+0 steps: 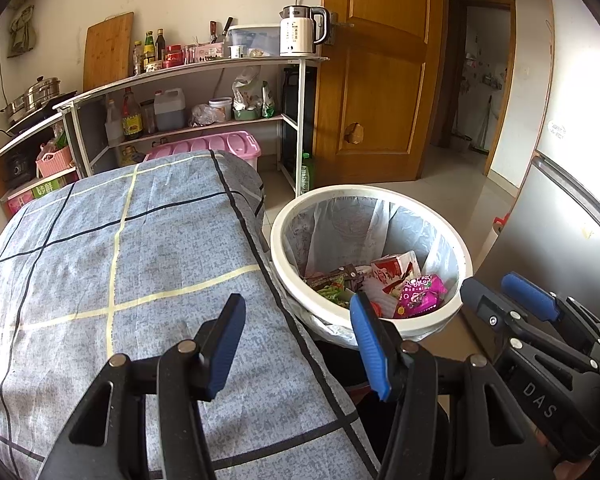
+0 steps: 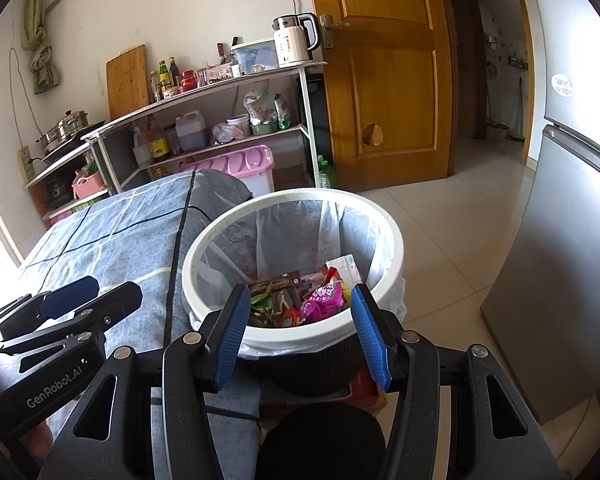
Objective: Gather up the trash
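A white-rimmed trash bin [image 1: 380, 194] with a clear liner stands beside the table; it also shows in the right wrist view [image 2: 300, 332]. Inside lie several wrappers: a pink packet [image 1: 420, 294], a red-and-white carton [image 1: 396, 270] and a brown wrapper [image 2: 276, 286]. My left gripper [image 1: 300, 344] is open and empty above the table's right edge, left of the bin. My right gripper [image 2: 298, 336] is open and empty, just before the bin's near rim. Each gripper shows in the other's view: the right one [image 1: 512, 300] and the left one [image 2: 88, 300].
The table carries a blue checked cloth [image 1: 120, 260]. Behind it stand kitchen shelves [image 1: 204, 92] with bottles, a kettle [image 1: 300, 30] and a pink storage box [image 1: 220, 146]. A wooden door [image 1: 380, 80] stands behind the bin. A grey fridge [image 2: 560, 260] is on the right.
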A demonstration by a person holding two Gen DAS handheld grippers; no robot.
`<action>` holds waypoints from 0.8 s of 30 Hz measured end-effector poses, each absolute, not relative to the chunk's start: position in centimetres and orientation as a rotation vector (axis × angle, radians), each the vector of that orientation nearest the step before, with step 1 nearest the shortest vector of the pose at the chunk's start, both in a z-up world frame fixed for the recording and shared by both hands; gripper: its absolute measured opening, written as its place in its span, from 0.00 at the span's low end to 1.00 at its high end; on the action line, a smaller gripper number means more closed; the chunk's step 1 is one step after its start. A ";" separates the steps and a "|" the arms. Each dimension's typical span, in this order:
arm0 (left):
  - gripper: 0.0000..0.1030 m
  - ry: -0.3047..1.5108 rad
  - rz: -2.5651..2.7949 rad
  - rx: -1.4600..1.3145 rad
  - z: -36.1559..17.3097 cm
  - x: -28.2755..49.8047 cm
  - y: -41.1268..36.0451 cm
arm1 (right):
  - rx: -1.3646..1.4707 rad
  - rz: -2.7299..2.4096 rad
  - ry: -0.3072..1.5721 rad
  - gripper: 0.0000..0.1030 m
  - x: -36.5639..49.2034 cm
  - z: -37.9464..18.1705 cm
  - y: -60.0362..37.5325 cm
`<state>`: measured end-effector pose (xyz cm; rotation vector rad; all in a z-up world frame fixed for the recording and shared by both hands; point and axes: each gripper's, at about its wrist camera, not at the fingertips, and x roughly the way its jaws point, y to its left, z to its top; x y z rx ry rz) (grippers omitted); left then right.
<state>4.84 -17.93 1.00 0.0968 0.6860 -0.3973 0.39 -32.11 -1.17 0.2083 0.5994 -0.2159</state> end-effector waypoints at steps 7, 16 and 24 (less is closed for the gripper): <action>0.55 0.689 -0.397 0.097 1.0 4.8 -17.8 | 0.202 -0.215 0.599 0.52 0.3 -1.1 -31.9; 0.55 0.687 -0.394 0.096 1.0 4.7 -17.7 | 0.201 -0.217 0.599 0.52 0.3 -1.1 -31.9; 0.55 0.688 -0.395 0.093 1.1 4.8 -17.7 | 0.199 -0.217 0.600 0.52 0.3 -1.1 -32.0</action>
